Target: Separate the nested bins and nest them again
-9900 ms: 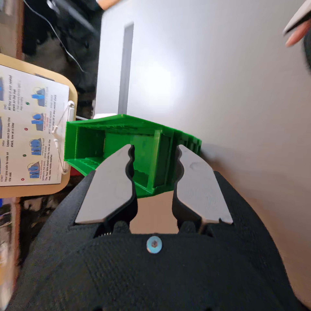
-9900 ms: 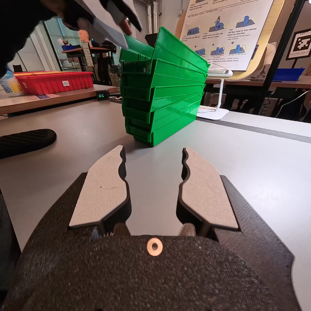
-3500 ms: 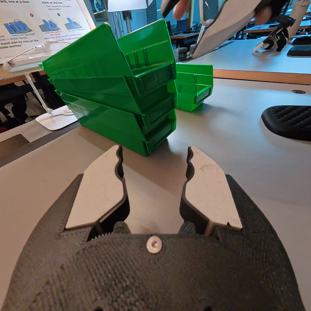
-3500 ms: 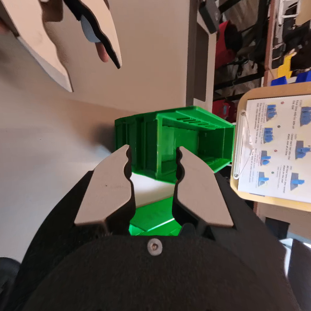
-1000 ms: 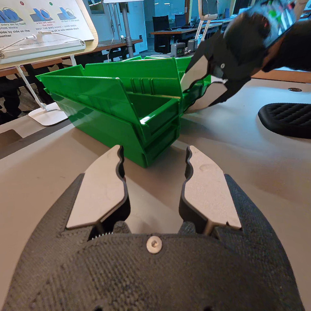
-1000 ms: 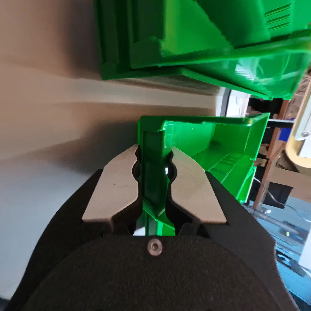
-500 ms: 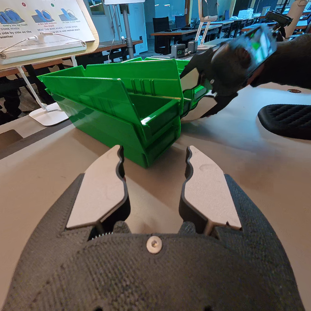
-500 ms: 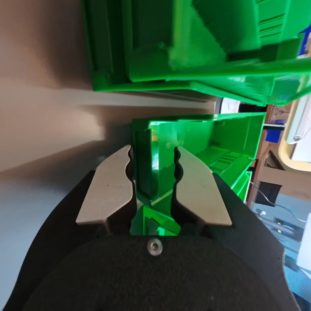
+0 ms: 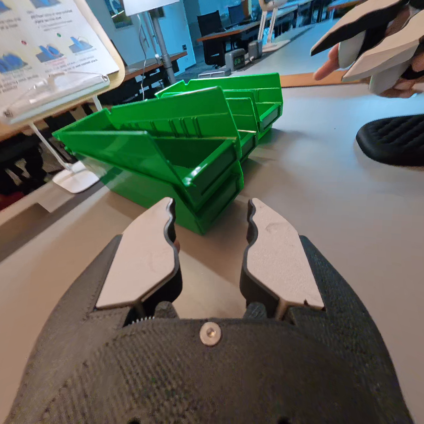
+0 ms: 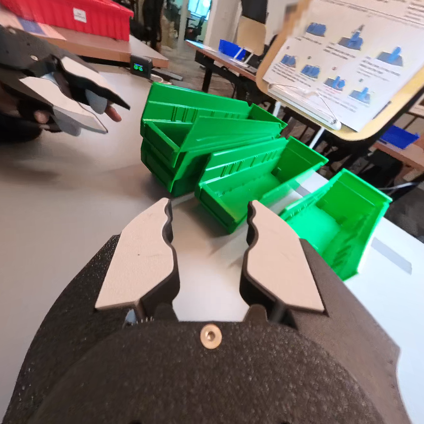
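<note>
Several green bins stand on the grey table (image 9: 321,206). In the right wrist view, a nested pair (image 10: 174,146) stands at the left, its upper bin tilted. A single bin (image 10: 247,190) stands beside the pair, and another single bin (image 10: 344,220) stands further right. My right gripper (image 10: 210,204) is open and empty, above the table in front of the middle bin. My left gripper (image 9: 210,204) is open and empty, just short of the nested pair's (image 9: 160,165) front corner. Each gripper shows in the other's view: the left (image 10: 118,119) and the right (image 9: 328,66), both open.
An instruction board on a white stand (image 9: 46,46) rises behind the bins and also shows in the right wrist view (image 10: 344,57). A black pad (image 9: 394,142) lies on the table to the right. A small device with a green display (image 10: 140,66) sits at the back edge.
My right gripper has let go of a bin's front wall and drawn back and up; that bin now stands beside the others. My left gripper has moved a little closer to the nested pair.
</note>
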{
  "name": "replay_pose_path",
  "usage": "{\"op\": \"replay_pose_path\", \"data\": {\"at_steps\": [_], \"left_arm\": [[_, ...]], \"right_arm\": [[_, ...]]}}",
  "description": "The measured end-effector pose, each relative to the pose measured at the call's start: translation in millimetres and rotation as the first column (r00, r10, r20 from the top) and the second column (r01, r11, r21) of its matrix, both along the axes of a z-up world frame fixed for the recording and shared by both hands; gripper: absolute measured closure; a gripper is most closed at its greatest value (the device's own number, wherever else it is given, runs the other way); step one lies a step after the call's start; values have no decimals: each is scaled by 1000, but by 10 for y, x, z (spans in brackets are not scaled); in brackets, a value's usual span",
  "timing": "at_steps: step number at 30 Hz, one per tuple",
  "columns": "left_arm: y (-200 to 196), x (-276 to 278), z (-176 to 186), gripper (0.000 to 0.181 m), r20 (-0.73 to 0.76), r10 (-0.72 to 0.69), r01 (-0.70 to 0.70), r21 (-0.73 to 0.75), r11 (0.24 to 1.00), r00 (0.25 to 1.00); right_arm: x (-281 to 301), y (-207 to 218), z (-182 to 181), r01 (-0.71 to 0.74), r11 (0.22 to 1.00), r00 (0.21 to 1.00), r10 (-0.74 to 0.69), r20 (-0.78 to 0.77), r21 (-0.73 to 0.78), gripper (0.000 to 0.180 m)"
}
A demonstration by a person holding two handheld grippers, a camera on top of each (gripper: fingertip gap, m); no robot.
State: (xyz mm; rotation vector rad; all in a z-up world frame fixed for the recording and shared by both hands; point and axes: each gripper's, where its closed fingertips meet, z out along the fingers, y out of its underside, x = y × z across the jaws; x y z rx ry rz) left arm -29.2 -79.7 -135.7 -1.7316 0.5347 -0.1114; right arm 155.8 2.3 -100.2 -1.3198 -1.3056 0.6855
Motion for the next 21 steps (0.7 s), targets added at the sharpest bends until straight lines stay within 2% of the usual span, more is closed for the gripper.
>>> {"op": "replay_pose_path", "data": {"at_steps": [5,8,11,16,18,21], "left_arm": [[113,194,182,136,-275,-86,76,-48,996,958],[279,320,166,134,-436,-148,77,-175,981,888],[466,347,18,133,-577,-207,16,-319,948,790],[676,261,-319,137,-707,-276,-128,-461,878,652],[743,211,-356,144,-753,-267,-169,-447,879,601],[789,206,-346,151,-759,-277,-156,-443,883,589]], "right_arm": [[275,13,-222,56,996,996,-61,-70,-77,118],[350,95,-302,102,988,988,-114,-103,-116,118],[371,126,-307,110,983,984,-129,-126,-147,118],[387,116,-309,94,983,982,-117,-146,-156,120],[398,110,-298,86,983,981,-112,-158,-161,121],[406,98,-290,75,983,980,-103,-168,-166,122]]}}
